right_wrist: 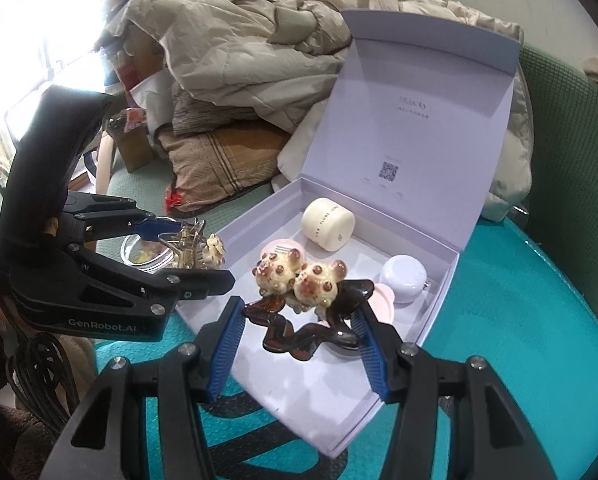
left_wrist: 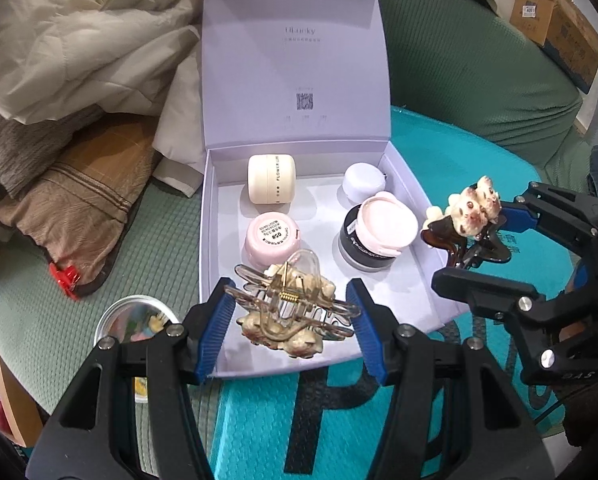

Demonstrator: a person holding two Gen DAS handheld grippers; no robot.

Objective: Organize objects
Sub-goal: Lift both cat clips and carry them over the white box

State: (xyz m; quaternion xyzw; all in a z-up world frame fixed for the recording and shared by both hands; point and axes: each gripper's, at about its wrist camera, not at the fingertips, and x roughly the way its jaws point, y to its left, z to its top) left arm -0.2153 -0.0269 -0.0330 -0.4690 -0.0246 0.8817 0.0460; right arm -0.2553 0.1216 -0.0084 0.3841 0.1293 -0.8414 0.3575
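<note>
The left gripper (left_wrist: 291, 316) is clamped on a clear hair clip (left_wrist: 291, 304) over the near edge of the open box (left_wrist: 415, 284); the right gripper (right_wrist: 299, 328) pinches a brown bear clip (right_wrist: 303, 304) above the box floor. Both clips look light, rigid, glossy, probably brittle at the charms; grip the flat arms.

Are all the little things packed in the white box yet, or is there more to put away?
Four small jars already sit in the white box, like the cream jar. The left gripper holds a clear hair clip over the box's front, and the right gripper holds a brown bear hair clip. Both clips still need setting down inside. A red clip lies outside on the green cover.
</note>
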